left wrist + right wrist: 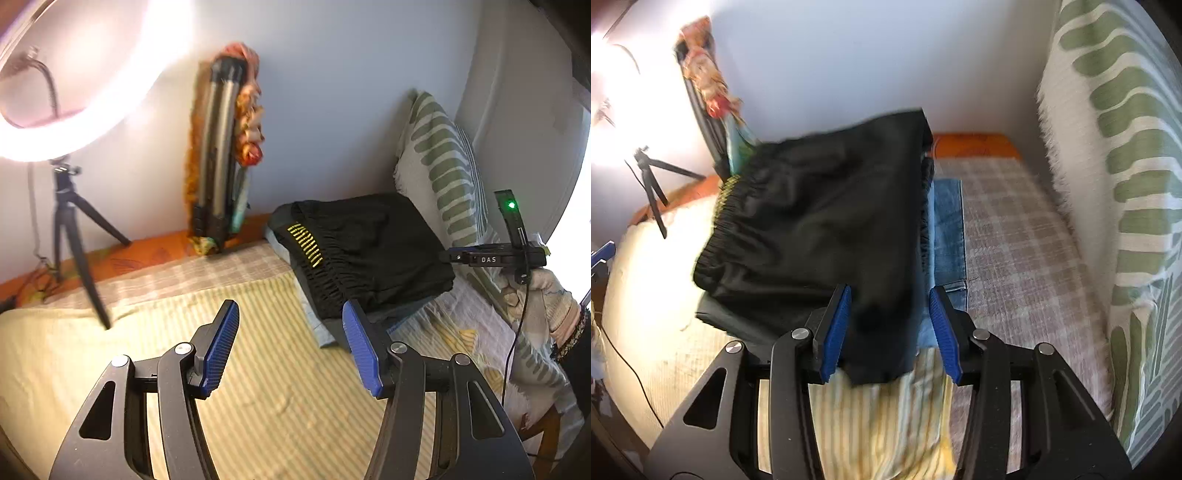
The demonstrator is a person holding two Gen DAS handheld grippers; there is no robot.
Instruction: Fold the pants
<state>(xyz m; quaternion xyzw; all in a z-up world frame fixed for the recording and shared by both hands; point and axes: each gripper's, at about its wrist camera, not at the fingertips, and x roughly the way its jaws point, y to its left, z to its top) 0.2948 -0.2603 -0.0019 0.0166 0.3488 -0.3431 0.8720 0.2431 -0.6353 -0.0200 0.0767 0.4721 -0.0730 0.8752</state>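
The black pants point(369, 247) lie folded on top of a stack of folded clothes on the bed, elastic waistband with yellow stitching toward me. In the right wrist view the black pants point(820, 221) fill the middle, above folded blue jeans point(947, 229). My left gripper point(291, 343) is open and empty, above the striped sheet just short of the stack. My right gripper point(890, 328) is open, its jaws either side of the pants' near corner, not closed on it. The right gripper also shows in the left wrist view point(495, 258).
A ring light point(74, 92) on a small tripod point(74, 240) stands at the left of the bed. A folded tripod point(218, 147) leans on the wall. A green-patterned pillow point(1126, 184) stands on the right. A black cable point(628, 369) trails over the bed's left edge.
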